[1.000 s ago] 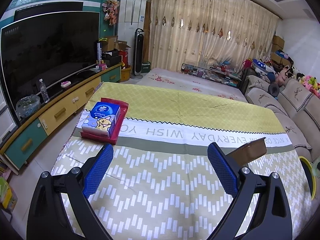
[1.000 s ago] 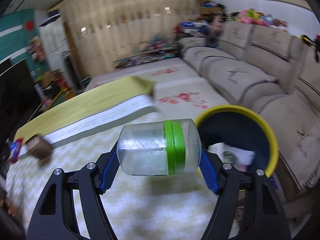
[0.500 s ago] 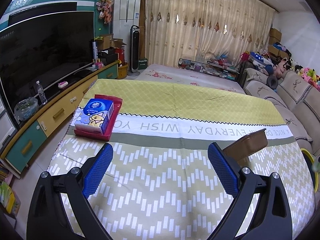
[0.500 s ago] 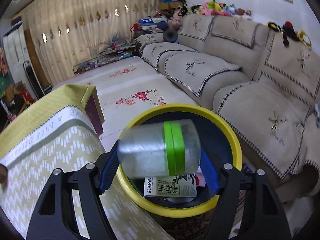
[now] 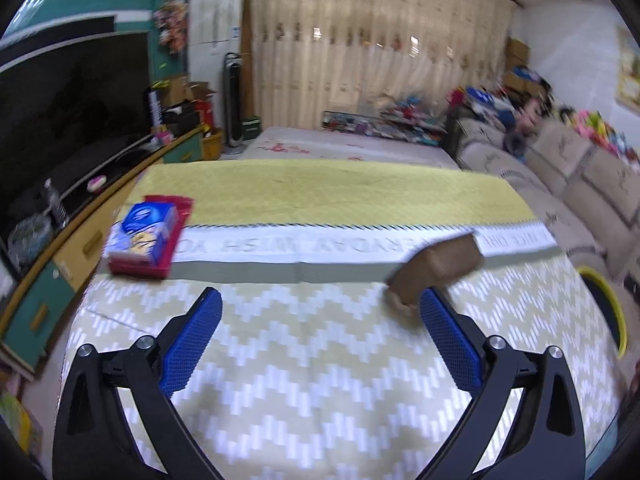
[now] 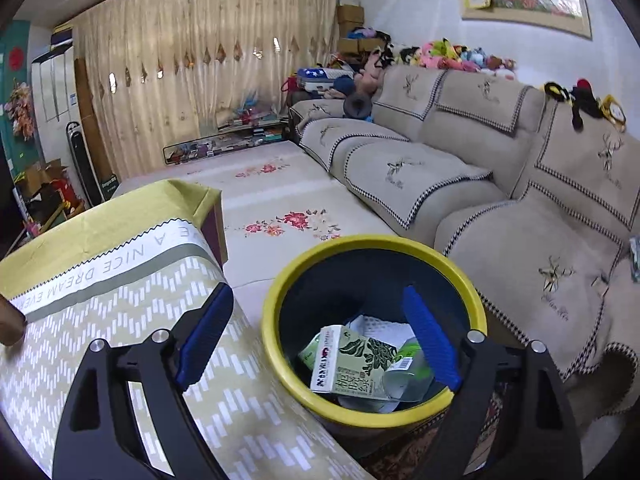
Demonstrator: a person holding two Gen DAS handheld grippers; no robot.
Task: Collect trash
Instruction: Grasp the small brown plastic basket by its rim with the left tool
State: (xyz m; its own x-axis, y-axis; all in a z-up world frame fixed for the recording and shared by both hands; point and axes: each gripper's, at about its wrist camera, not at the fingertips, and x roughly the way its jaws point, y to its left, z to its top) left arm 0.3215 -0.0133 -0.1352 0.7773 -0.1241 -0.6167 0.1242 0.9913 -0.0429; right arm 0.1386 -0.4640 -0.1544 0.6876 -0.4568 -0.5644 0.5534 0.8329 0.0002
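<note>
1. Living-room table under a zigzag tablecloth [image 5: 312, 368] fills my left wrist view. My left gripper [image 5: 320, 332] hangs over it, jaws wide and empty. A brown box [image 5: 440, 268] lies just beyond its right finger; a tissue pack [image 5: 144, 232] rests on a red tray [image 5: 140, 270] well to the box's left.

2. On my right wrist view, my right gripper [image 6: 320, 334], jaws just opened wide and empty, hovers above the yellow-rimmed bin [image 6: 276, 356] beside the table. A clear jar [image 6: 408, 376] lies inside the bin against a green carton [image 6: 352, 364].
</note>
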